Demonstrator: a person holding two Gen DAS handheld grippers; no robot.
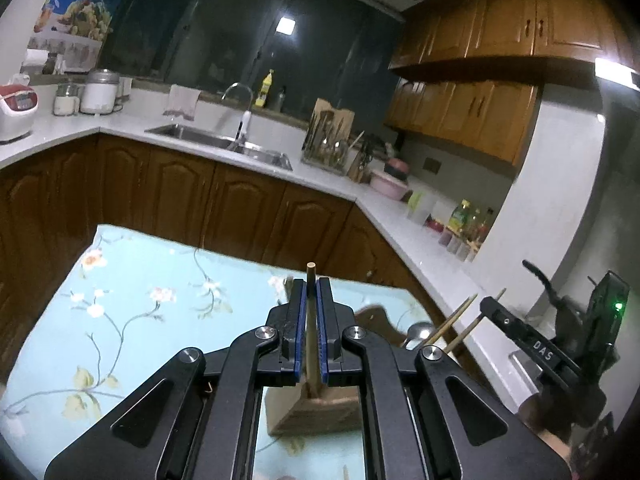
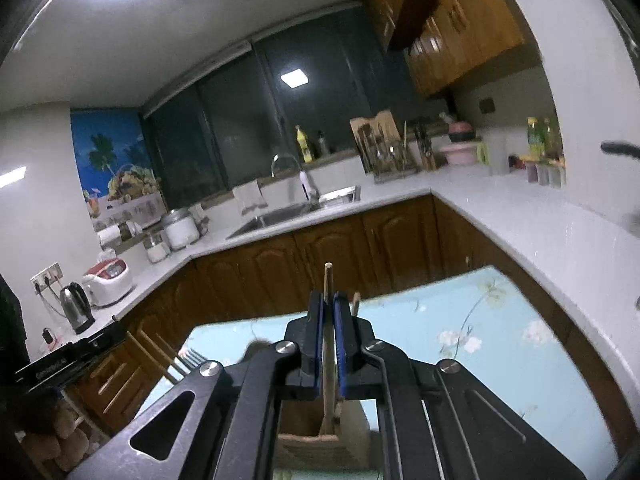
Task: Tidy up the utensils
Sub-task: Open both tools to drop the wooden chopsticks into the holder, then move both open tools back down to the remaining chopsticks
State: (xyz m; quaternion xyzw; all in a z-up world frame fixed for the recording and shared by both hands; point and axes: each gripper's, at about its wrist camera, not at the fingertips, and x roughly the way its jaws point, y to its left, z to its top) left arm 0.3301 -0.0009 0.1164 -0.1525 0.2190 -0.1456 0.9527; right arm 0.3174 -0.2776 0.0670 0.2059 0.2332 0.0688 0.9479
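Observation:
My left gripper [image 1: 311, 286] is shut on a wooden chopstick [image 1: 311, 320] that stands upright, its lower end in a wooden utensil holder [image 1: 312, 412] on the floral blue tablecloth [image 1: 140, 312]. My right gripper [image 2: 328, 300] is shut on another wooden chopstick [image 2: 328, 344], whose lower end goes into a wooden utensil holder [image 2: 310, 448] below it. In the left wrist view the right gripper's body [image 1: 560, 344] is at the right, beside two more chopsticks [image 1: 456, 320] and a metal spoon [image 1: 418, 332]. A fork [image 2: 190, 360] shows at the left of the right wrist view.
An L-shaped white counter [image 1: 360, 196] with brown cabinets runs behind the table. It carries a sink [image 1: 224, 142], a dish rack [image 1: 328, 144], a rice cooker [image 1: 14, 110], jars, bottles [image 1: 466, 220] and a kettle [image 2: 78, 306].

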